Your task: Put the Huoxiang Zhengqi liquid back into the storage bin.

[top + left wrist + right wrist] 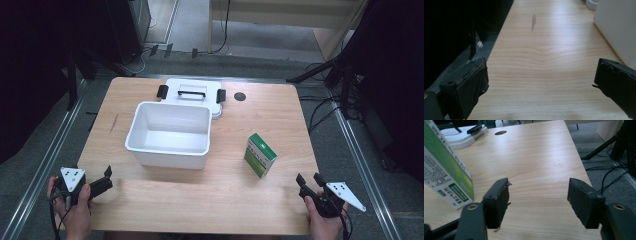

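Note:
A white open bin (170, 132) stands at the table's middle, and its white lid (192, 92) with a black handle and clips lies flat behind it. A green and white carton (259, 154) stands upright to the bin's right; in the right gripper view the carton (444, 172) is at the left. My left gripper (105, 180) is open above the table's front left corner, nothing between its jaws. My right gripper (307, 180) is open at the front right, a little in front of the carton and to its right. In the left gripper view the bin's wall (616, 27) rises at the right.
The wooden table (225, 195) has a round cable hole (240, 96) at the back, to the right of the lid. A dark streak (114, 123) marks the wood left of the bin. Black stands and cables sit on the floor around the table.

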A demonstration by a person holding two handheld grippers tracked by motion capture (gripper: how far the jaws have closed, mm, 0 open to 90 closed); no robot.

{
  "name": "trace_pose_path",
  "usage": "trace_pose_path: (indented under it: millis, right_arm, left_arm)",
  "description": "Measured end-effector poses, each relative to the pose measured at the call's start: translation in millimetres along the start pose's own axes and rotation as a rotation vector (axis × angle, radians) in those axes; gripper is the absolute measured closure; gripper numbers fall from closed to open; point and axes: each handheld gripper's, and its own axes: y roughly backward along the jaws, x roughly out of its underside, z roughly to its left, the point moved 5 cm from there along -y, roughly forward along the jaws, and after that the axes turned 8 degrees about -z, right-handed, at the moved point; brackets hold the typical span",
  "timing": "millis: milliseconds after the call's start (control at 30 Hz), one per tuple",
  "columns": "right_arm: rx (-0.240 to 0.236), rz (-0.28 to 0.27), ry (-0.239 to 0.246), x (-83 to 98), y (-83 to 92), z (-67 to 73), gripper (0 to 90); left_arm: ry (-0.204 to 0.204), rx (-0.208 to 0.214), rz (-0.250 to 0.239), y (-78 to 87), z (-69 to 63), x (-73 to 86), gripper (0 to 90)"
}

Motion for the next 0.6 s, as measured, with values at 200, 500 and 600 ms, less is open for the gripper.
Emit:
trace_pose_path:
  millis: [200, 500, 600]
  right_arm:
    - [-0.063, 0.019, 0.033, -6.9, 3.5, 6.3, 40.2]
    - [-0.121, 0.146, 0.124, -16.5, 8.0, 17.0, 30.1]
    - [-0.161, 0.227, 0.18, -24.5, 8.6, 27.7, 26.9]
  left_arm:
    - [0.041, 0.017, 0.003, 0.2, 3.2, 0.4, 0.0]
    - [0.034, 0.035, 0.011, 0.0, 2.3, 0.7, 0.0]
    - [0.043, 0.044, 0.016, -0.3, 1.6, 0.8, 0.0]
